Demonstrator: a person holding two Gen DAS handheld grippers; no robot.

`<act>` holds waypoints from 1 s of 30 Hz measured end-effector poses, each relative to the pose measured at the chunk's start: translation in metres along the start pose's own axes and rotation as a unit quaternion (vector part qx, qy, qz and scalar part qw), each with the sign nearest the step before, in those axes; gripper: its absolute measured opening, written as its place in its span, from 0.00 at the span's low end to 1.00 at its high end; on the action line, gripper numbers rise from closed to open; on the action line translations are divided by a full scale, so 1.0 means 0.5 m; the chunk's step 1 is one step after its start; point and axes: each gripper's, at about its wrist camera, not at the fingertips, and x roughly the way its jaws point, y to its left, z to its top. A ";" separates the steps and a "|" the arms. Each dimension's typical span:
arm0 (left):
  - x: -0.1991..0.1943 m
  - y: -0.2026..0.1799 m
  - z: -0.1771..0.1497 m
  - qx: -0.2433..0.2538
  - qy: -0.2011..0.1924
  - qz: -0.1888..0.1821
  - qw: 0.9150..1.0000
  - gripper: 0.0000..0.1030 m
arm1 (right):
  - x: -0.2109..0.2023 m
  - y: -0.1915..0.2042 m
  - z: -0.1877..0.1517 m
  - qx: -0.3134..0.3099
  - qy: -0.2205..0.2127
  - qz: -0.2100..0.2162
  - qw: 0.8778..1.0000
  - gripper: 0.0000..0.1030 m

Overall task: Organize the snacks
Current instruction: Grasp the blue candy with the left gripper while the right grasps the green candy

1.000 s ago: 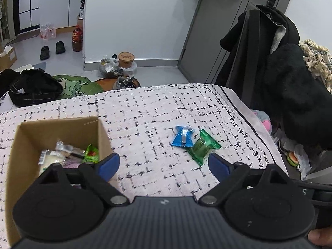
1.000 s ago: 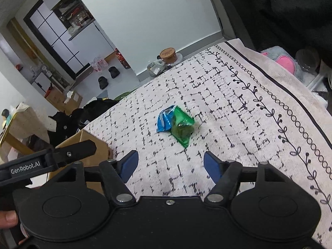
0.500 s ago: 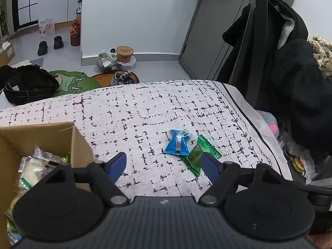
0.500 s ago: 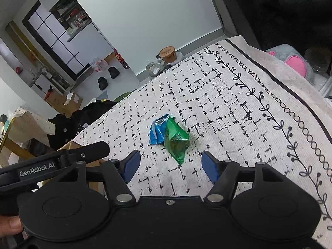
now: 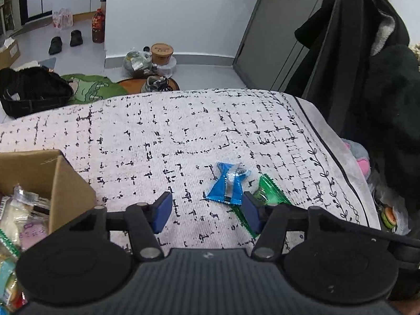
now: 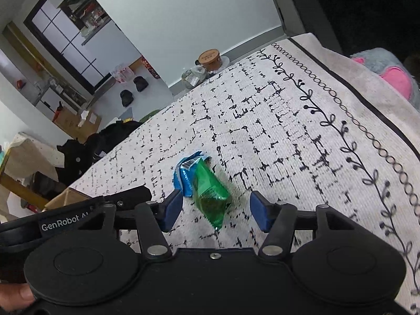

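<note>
Snacks on my patterned cloth (image 5: 183,131) come down to two loose packets; the rest already sit in the cardboard box (image 5: 71,183) at eight o'clock in my left view.

Largest of the loose pair is the green packet (image 6: 210,197), lying at six o'clock from centre in my right view, its near end between my right gripper (image 6: 215,212) pads. Those jaws are closing but stand apart, pads clear of the wrapper.

Smaller, the blue packet (image 5: 228,183) lies touching the green one's far side. In my left view it sits at five o'clock from centre, just ahead of my left gripper (image 5: 207,212), whose jaws are also closing, nothing pressed between them.

My worry is the overlap. Because the packets touch, either pinch could drag its neighbour along or flick it off the cloth. My left gripper's right pad already covers part of the green packet, so I might catch the wrong wrapper. Both grippers crowd one spot and could knock together.
</note>
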 end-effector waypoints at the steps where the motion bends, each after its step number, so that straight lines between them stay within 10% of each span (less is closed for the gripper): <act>1: 0.007 0.003 0.001 -0.004 0.001 0.000 1.000 0.52 | 0.008 0.001 0.003 -0.003 0.001 0.000 1.000 0.56; 4: 0.021 0.015 0.006 -0.015 0.004 0.006 1.000 0.47 | 0.030 0.009 0.010 -0.011 0.006 0.001 1.000 0.55; 6: 0.030 0.022 0.012 -0.022 0.008 0.007 1.000 0.44 | 0.045 0.017 0.011 -0.022 0.013 0.000 1.000 0.30; 8: 0.039 0.027 0.018 -0.025 0.011 0.006 1.000 0.44 | 0.055 0.020 0.009 -0.028 0.022 0.000 0.999 0.28; 30: 0.140 -0.046 0.031 0.013 0.042 -0.015 0.999 0.41 | -0.024 -0.034 0.013 0.012 -0.004 -0.015 1.000 0.24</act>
